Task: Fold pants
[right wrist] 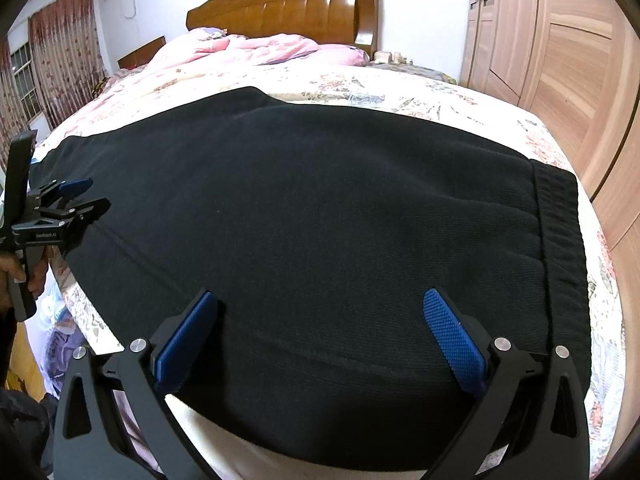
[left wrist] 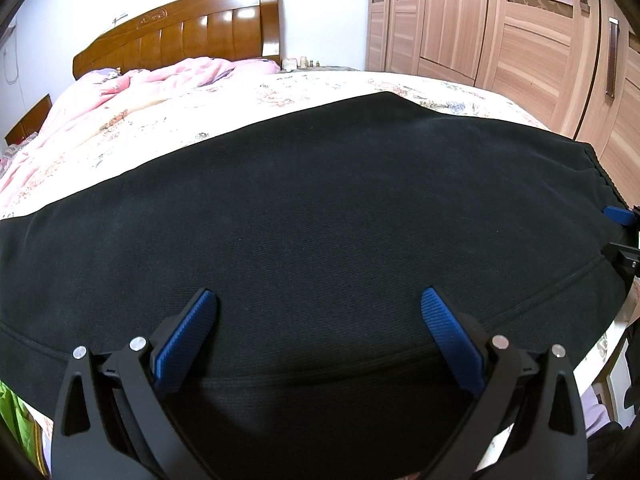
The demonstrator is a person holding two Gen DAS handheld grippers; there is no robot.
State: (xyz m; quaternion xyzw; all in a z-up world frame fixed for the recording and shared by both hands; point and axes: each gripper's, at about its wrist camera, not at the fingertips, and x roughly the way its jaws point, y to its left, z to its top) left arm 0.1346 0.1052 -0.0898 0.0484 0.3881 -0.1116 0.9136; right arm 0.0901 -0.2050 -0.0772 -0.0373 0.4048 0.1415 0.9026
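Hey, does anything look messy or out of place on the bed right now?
Nothing odd with the black pants: they lie flat on the floral sheet. Only the pink duvet is bunched up by the headboard. Both grippers are open.

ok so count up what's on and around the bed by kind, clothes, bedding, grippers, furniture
Clothes: 1, the black pants
Bedding: 2, the pink quilt and the floral bedspread
Grippers: 2, the left gripper and the right gripper, both open
Furniture: 2, the headboard and the wardrobe
Total: 7

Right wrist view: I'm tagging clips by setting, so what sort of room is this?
Most likely a home bedroom: a bed with a wooden headboard, a pink quilt, and a wooden wardrobe alongside.
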